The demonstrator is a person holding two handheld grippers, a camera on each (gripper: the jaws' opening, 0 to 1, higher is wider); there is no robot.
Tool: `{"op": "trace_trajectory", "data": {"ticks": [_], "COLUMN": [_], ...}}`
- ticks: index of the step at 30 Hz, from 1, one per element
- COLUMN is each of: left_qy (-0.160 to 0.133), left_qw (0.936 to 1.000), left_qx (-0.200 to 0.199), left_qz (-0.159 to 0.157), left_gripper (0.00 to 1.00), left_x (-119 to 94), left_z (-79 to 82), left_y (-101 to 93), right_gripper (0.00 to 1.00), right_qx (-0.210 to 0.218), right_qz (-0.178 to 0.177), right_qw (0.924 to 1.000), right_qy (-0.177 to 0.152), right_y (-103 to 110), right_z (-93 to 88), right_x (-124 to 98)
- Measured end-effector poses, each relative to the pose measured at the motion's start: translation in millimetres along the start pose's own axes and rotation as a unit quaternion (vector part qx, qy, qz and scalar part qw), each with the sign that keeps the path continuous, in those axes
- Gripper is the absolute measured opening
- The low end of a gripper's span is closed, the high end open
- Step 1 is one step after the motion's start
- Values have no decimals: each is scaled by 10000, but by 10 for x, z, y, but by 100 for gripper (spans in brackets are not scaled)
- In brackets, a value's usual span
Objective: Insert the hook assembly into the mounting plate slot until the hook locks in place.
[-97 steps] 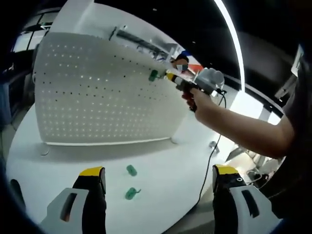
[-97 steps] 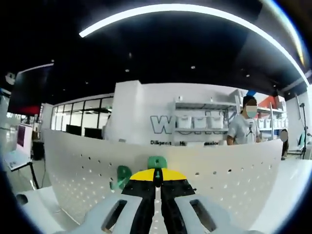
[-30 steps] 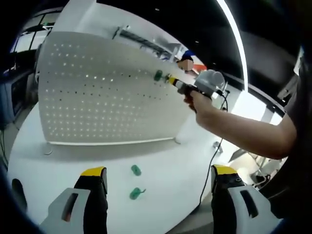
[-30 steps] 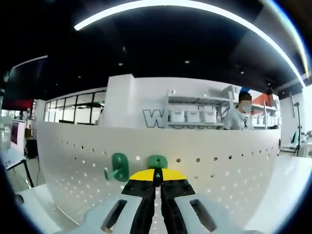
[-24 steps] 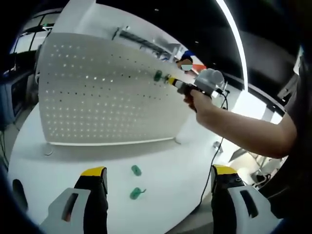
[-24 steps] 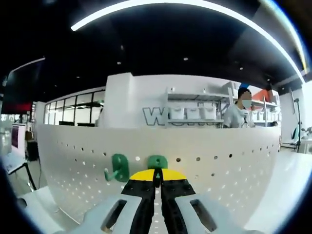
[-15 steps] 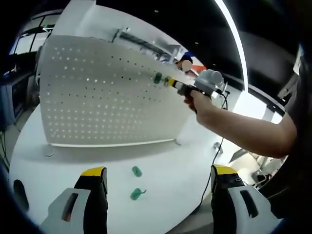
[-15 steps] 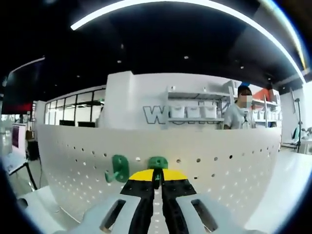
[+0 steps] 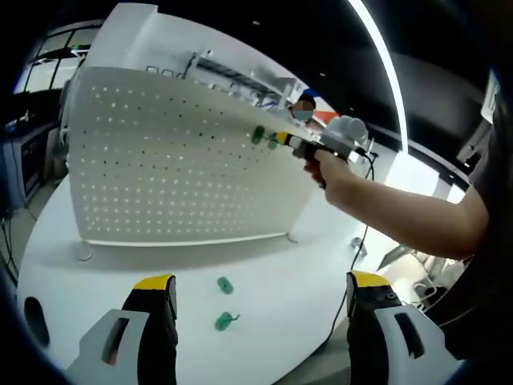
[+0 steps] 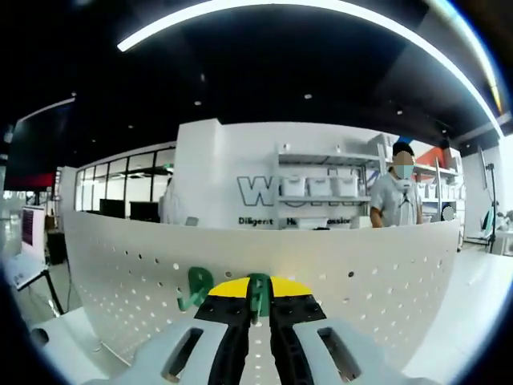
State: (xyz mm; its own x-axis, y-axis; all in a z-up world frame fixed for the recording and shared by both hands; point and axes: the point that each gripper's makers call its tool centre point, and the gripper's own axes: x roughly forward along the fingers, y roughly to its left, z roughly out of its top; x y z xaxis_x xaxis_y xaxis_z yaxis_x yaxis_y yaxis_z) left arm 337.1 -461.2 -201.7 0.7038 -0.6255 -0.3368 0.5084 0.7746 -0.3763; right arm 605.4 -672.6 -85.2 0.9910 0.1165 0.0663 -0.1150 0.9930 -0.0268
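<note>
A white pegboard mounting plate stands upright on the white table. In the left gripper view a person's hand holds my right gripper against the board's upper right part, beside a green hook on the board. In the right gripper view my right gripper is shut on a green hook just in front of the pegboard. A second green hook hangs in the holes to its left. My left gripper hovers open over the table's near edge.
Two loose green hooks lie on the table between my left jaws. A black cable drops off the table's right edge. A person stands behind the board by shelves.
In the right gripper view the board's top edge and the mounted hook sit lower, and the held hook now shows between the jaw tips. In the left gripper view the right gripper shifted slightly left.
</note>
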Motion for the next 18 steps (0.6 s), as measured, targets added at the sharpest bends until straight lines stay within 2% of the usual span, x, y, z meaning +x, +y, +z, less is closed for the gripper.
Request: {"op": "trace_trajectory", "data": {"ticks": [3,10,12,18], "left_qy": [-15,-67,-63,-122], "left_qw": [10000,10000,10000,9999], "left_qx": [4,34,53,102], "left_qz": [5,16,19,31], "left_gripper": [89,89,89,89], "left_x": [-16,-72,-84,-137], "left_z": [-1,10,6,30], "left_y": [-2,-38,-49,-79], "right_gripper": [6,7,7,7], "right_qx": [-17,-82,-192,-133], "right_qz": [-19,-3,0,-8], "right_qw": [10000,9999,9998,9999], "right_qy": [-68,-146,-114,-108], "right_y": [-5,12,14,-9], "right_z": [106,227,226,269], "right_x": [-66,-160,-194,-339]}}
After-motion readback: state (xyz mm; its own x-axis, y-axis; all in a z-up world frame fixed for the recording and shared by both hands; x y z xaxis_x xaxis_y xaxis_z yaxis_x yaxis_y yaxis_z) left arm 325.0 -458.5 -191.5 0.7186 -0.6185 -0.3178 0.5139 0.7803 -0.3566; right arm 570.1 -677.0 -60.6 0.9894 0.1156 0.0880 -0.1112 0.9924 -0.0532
